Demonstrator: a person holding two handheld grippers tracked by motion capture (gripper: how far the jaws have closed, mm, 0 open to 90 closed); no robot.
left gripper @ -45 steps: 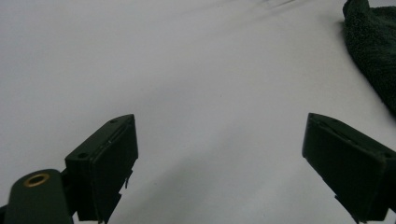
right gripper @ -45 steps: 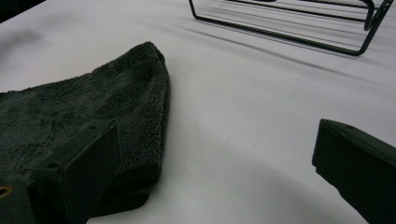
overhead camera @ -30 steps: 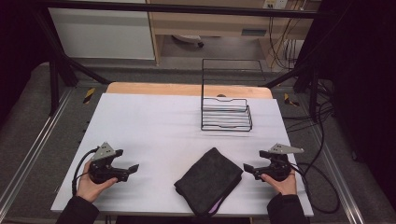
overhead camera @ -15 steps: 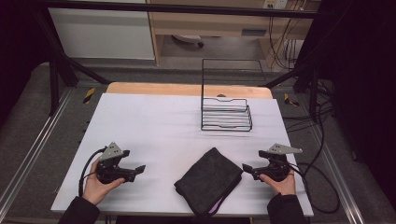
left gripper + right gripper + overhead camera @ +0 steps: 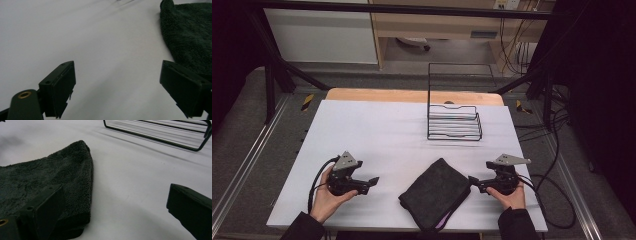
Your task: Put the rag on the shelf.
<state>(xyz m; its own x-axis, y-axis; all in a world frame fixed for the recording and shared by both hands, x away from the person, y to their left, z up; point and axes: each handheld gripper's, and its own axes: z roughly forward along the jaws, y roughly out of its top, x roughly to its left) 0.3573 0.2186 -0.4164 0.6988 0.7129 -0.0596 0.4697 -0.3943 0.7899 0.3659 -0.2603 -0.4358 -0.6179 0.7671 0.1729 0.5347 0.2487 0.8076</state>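
Towel (image 5: 437, 192), dark and folded, lies on the white desk (image 5: 382, 130) near its front edge, between the two hands and turned cornerwise. Left gripper (image 5: 371, 182) is well short of it, jaws wide apart with nothing between them, though they have just been closing a little; in the left gripper view the terry pile shows off to the right of the jaws. Right gripper (image 5: 473, 183) sits just beside the towel's right corner, jaws spread and empty, one of them over the cloth's edge in its own view.

To my eye this thing is light, soft and floppy: it will sag and unfold if lifted by one layer alone. The thick pile should not slip. I would pinch through all the layers at a corner or along the folded edge, one gripper each side. A wire rack (image 5: 454, 125) stands farther back, clear of the work.
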